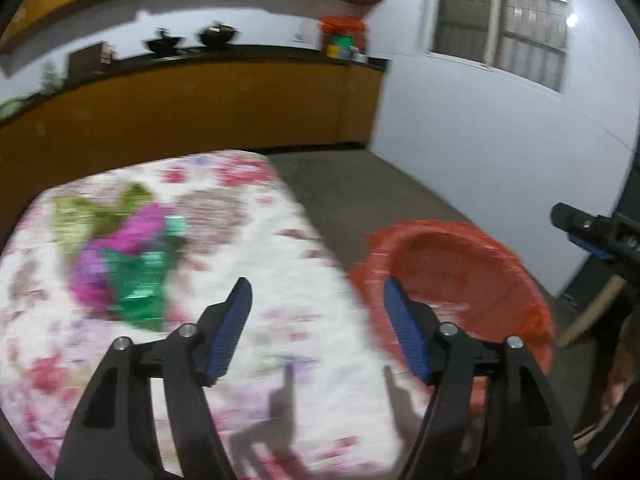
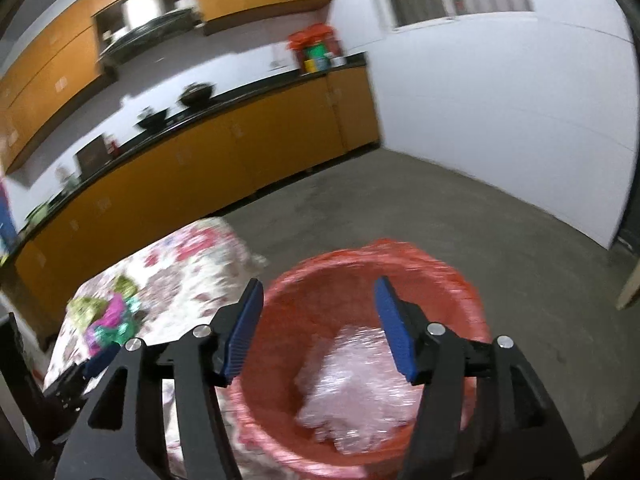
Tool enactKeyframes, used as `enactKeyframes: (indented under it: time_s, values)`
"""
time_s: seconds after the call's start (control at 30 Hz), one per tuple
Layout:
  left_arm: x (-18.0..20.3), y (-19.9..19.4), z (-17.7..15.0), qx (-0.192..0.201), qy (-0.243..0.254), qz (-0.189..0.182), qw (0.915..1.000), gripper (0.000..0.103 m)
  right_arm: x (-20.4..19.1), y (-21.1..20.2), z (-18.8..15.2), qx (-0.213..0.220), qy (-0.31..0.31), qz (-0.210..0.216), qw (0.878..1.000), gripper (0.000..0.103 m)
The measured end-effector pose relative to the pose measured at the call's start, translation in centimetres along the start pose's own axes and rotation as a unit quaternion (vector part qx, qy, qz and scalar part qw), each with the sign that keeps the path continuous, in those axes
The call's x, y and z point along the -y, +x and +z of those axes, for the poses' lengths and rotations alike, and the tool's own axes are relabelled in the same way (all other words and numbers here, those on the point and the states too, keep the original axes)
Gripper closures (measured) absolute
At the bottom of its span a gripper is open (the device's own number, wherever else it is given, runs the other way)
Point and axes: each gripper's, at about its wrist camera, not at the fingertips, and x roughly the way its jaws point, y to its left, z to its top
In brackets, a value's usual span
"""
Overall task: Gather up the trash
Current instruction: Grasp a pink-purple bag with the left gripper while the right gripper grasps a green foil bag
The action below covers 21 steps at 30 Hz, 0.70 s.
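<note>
Room: kitchen cabinets in orange wood are running along the far wall under a dark counter [image 2: 224, 98], a grey concrete floor [image 2: 460, 216] is spreading out below a white wall.
Right gripper: the black two-finger tool with blue pads [image 2: 318, 328] is hanging over the round red plastic bin [image 2: 460, 280], jaws standing apart and gripping nothing.
Under the right gripper: a crumpled clear plastic wrapper [image 2: 356, 392] is lying inside the bin, right below the open fingers, so this piece looks delivered.
Left gripper: the matching black tool with blue pads [image 1: 318, 330] is pointing down at the near edge of the table, jaws spread and empty, its right finger showing against the bin's rim.
Table: the floral white-and-pink tablecloth [image 1: 280, 240] is lying just beside the bin.
Remaining trash: a heap of shiny crumpled wrappers in magenta, green and olive [image 1: 120, 252] is sitting on the cloth, well to the left of the left gripper.
Doing it well: I'd say the left gripper is best placed for the heap; keeping the jaws wide, coming in low and pinching one crinkled fold, not the cloth.
Risk: the foil looks light and springy, so a shallow nip is likely to slip or drag neighbours off the table.
</note>
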Motion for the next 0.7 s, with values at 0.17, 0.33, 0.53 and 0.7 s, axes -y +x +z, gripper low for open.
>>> enactKeyframes:
  time_s: [0.17, 0.33, 0.53, 0.7]
  values:
    - [-6.7, -2.7, -0.2, 0.017, -0.044, 0.094, 0.9945, 0.025, -6.1, 1.9, -0.4, -0.032, -0.049, 0.058, 0.997, 0.044]
    - [-12.5, -4.9, -0.5, 0.032, -0.086, 0.162, 0.9826, 0.025, -12.2, 3.7, -1.4, -0.051, -0.095, 0.115, 0.988, 0.046]
    - [-17.3, -7.9, -1.0, 0.056, -0.118, 0.201, 0.9708, 0.025, -18.5, 7.7, -3.1, -0.096, -0.131, 0.159, 0.974, 0.058]
    - [-19.0, -9.2, -1.1, 0.067, -0.119, 0.218, 0.9664, 0.025, -21.7, 11.2, -5.1, -0.133, -0.144, 0.168, 0.966, 0.064]
